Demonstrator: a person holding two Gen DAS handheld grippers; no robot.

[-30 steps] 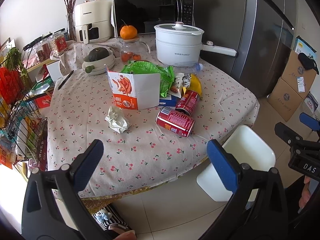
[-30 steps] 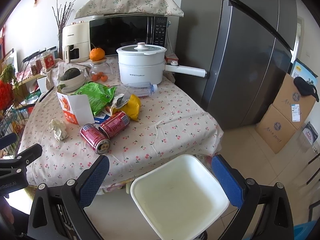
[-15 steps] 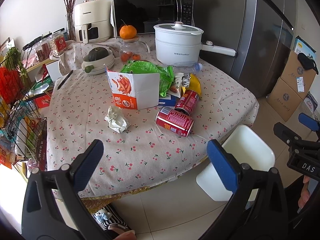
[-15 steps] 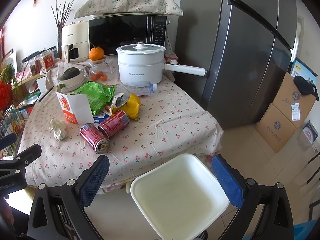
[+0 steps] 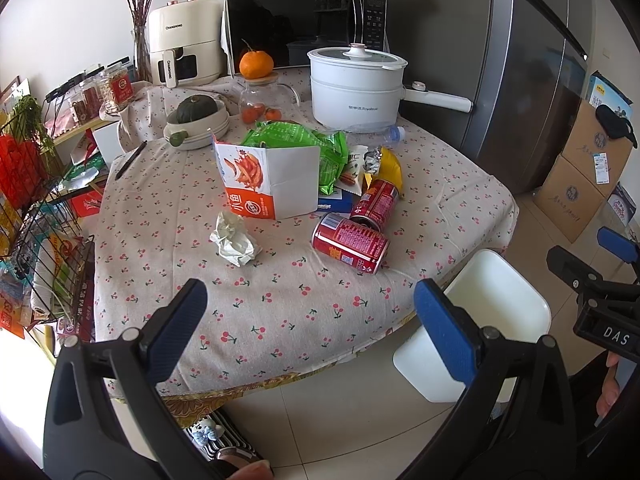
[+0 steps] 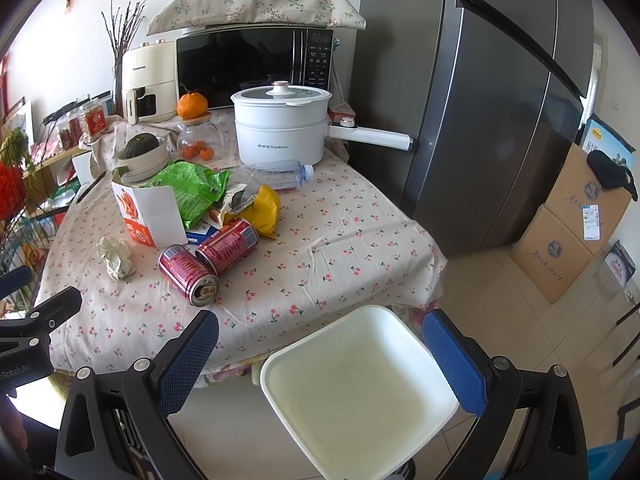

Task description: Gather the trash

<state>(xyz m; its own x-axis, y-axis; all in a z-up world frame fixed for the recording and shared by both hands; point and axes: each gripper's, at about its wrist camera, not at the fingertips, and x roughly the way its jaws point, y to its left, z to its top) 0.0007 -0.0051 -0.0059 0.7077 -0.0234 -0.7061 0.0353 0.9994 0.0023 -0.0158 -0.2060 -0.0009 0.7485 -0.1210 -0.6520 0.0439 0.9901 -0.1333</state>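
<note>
Trash lies on a cherry-print tablecloth (image 5: 280,312): two red cans (image 5: 350,243) (image 6: 226,245), a crumpled paper ball (image 5: 234,240) (image 6: 115,257), an orange-and-white snack box (image 5: 267,182) (image 6: 146,214), a green bag (image 5: 300,140) (image 6: 192,186), a yellow wrapper (image 6: 264,210) and a clear plastic bottle (image 6: 280,174). A white bin (image 6: 352,396) (image 5: 496,308) stands on the floor by the table's near corner. My left gripper (image 5: 310,326) hangs open over the table's front edge. My right gripper (image 6: 320,360) is open above the bin. Neither holds anything.
At the back of the table stand a white electric pot (image 5: 356,88), a microwave (image 5: 304,36), an air fryer (image 5: 186,56), a jar with an orange (image 5: 256,92) and a bowl with a squash (image 5: 196,118). A fridge (image 6: 496,112) and cardboard boxes (image 6: 568,236) are to the right, a wire rack (image 5: 36,240) to the left.
</note>
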